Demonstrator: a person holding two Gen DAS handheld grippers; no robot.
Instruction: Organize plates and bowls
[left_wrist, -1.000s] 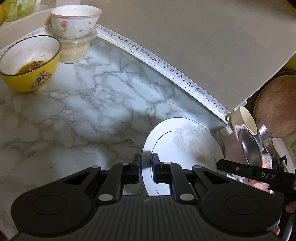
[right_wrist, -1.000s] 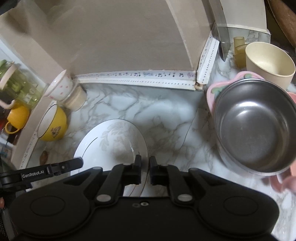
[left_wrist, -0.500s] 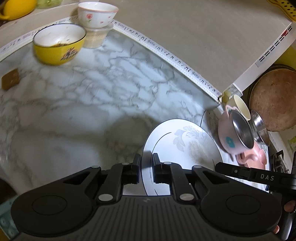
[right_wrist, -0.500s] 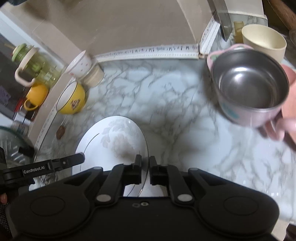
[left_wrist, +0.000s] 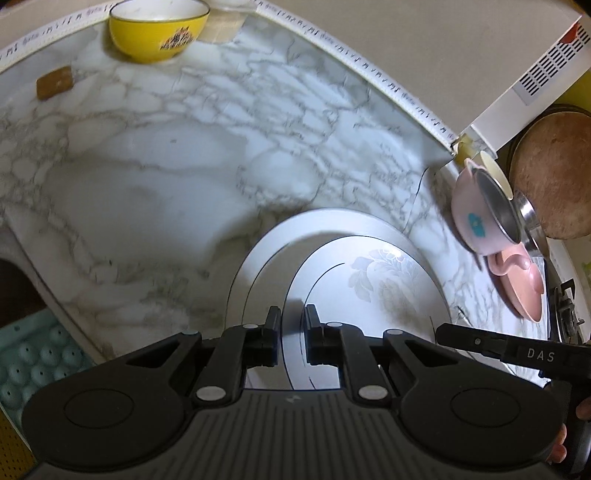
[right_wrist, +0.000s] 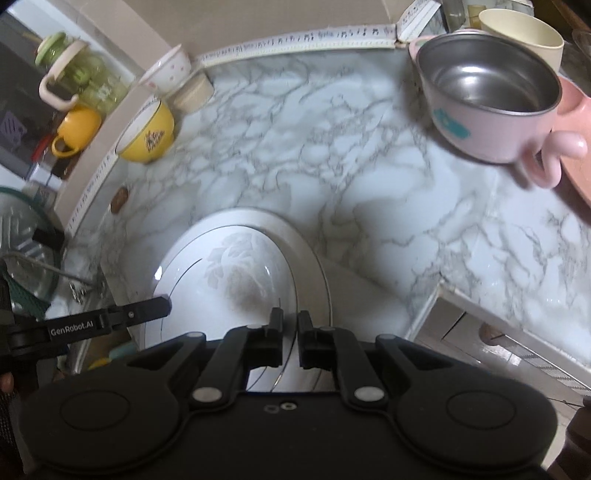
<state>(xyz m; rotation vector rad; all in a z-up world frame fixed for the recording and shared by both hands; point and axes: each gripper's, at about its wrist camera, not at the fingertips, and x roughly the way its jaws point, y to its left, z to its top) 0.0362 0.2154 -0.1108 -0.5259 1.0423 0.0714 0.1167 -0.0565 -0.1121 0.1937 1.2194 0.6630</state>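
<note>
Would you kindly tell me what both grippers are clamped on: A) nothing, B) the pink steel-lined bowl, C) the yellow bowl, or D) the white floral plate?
D: the left gripper and the right gripper each pinch the rim of the white floral plate, held above the marble counter.

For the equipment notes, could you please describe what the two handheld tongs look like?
Both are matte black. The left tongs have two slim fingers on linked arms with silver pivot pins, round side housings and a ribbed body. The right tongs have the same build, with a smooth body. Side on, white lettering reads GenRobot.AI on the left and DAS on the right.
</note>
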